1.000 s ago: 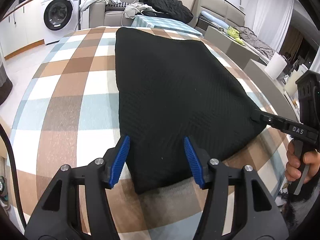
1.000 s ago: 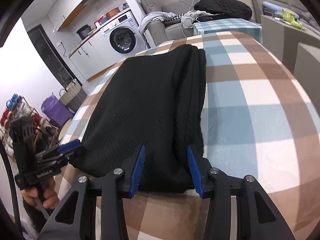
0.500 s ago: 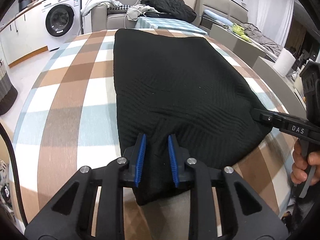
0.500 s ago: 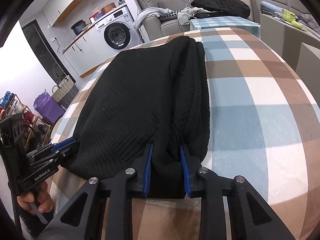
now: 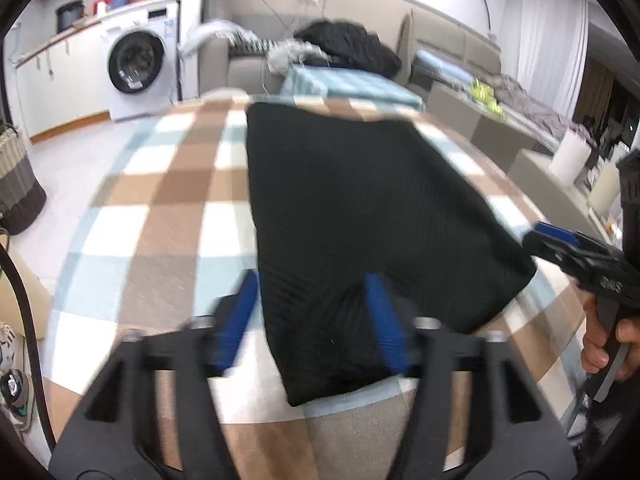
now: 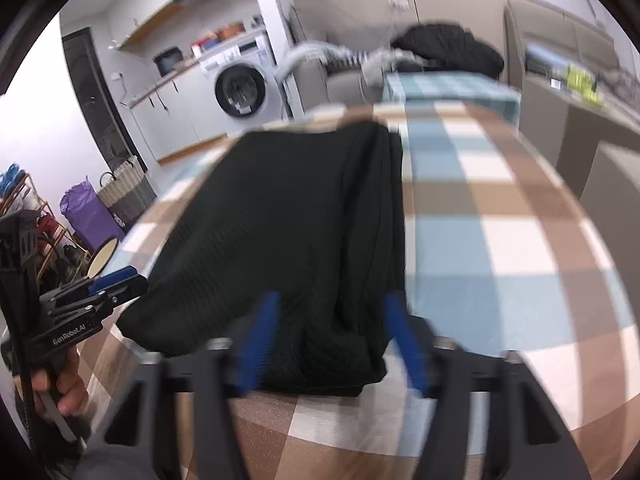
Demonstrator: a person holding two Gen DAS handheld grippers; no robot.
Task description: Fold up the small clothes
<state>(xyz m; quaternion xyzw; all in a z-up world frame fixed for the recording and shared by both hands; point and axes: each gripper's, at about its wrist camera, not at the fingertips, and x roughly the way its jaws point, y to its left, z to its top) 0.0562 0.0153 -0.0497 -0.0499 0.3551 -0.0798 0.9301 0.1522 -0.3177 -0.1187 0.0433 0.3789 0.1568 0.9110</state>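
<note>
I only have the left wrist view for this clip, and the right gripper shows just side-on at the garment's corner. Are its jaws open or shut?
Observer: Open. The right wrist view shows the right gripper with jaws spread wide. The near right corner of the black garment lies between them, not clamped.
Operator: How does the garment's right edge look?
Observer: Layered. Several folded thicknesses run along that edge.
Operator: Anything on the floor that I miss?
Observer: A purple bag sits on the floor off the table's left side.
</note>
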